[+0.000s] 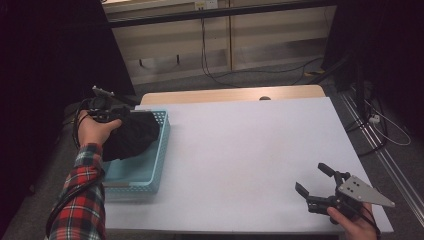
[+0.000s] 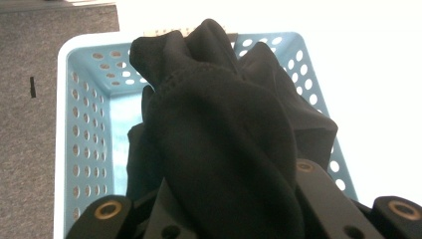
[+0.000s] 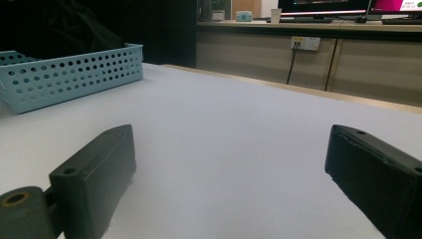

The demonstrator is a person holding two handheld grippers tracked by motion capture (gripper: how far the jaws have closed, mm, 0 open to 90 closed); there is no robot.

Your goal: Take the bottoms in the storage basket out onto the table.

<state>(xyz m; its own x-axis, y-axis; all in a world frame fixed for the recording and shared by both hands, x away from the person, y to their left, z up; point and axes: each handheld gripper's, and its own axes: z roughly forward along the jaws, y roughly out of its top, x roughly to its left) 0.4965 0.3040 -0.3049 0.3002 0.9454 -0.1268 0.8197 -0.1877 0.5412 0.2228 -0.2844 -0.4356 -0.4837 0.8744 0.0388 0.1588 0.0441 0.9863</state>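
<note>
Now black cloth [image 2: 224,144] between left fingers [image 2: 318,194]

This looks like an office or lab workroom: a plain white desk [image 1: 250,150] stands on grey carpet [image 1: 280,80], cables [image 1: 210,60] trail along a wood-panelled wall at the top of the high view, and lit monitors [image 3: 323,6] and a wall socket [image 3: 305,43] sit at the upper right of the right gripper view.
</note>
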